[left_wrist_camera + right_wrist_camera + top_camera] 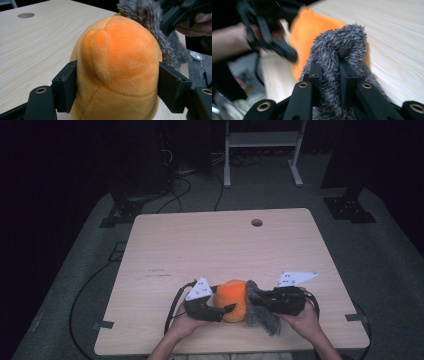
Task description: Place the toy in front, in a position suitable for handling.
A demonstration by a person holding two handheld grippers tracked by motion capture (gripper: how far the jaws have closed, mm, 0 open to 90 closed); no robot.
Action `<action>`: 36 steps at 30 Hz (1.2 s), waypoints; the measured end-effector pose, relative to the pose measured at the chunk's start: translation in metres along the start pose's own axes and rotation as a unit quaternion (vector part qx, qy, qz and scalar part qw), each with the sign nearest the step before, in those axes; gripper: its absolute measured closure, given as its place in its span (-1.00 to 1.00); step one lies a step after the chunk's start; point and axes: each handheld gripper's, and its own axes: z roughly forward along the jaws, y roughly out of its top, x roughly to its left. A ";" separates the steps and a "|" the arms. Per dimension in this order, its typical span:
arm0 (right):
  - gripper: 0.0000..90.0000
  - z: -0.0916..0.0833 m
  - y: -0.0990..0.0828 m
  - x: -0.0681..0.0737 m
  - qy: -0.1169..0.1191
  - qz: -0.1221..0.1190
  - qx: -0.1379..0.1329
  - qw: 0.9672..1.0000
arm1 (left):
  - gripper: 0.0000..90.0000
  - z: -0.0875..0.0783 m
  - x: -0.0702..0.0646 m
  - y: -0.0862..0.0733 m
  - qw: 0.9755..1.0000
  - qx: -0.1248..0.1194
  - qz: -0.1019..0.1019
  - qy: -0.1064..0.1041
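A round orange plush toy [233,299] sits near the table's front edge, with a grey furry piece [262,312] hanging at its right side. My left gripper [227,311] reaches in from the left. In the left gripper view its pads [65,86] press both flanks of the orange plush [117,57], so the left gripper [118,87] is shut on it. My right gripper [255,299] comes in from the right. In the right gripper view the right gripper [330,75] pinches the grey fur [342,42] in front of the orange plush [312,30].
The light wooden table [210,245] has a round cable hole [256,222] at the back. Behind it on the grey floor are a white frame [262,145], black stand bases [120,212] and cables [90,285].
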 end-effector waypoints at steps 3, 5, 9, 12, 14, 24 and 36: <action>0.64 -0.002 -0.002 0.001 -0.008 -0.001 0.009 1.000 | -0.42 0.001 -0.002 0.001 1.000 -0.001 0.001 0.004; 0.64 -0.005 0.004 0.007 0.000 -0.009 -0.007 1.000 | -0.42 0.003 -0.005 0.002 1.000 0.001 0.013 0.003; 0.64 -0.001 0.010 0.012 0.011 -0.021 -0.016 1.000 | -0.56 0.001 -0.005 0.001 0.999 0.004 0.020 -0.025; 0.65 0.001 0.003 0.006 0.012 -0.013 -0.003 1.000 | -0.49 -0.001 -0.001 0.000 1.000 -0.005 0.010 -0.026; 0.66 -0.002 0.003 0.004 0.008 -0.004 0.002 1.000 | -0.39 0.001 -0.005 0.001 1.000 -0.006 0.018 -0.011; 0.66 0.001 0.009 0.019 0.009 -0.057 0.009 0.998 | -0.35 0.000 -0.009 0.000 0.999 0.003 0.040 -0.026; 0.66 -0.005 0.011 0.018 0.019 -0.049 0.012 0.999 | -0.58 -0.001 -0.011 0.003 0.997 -0.003 0.042 -0.063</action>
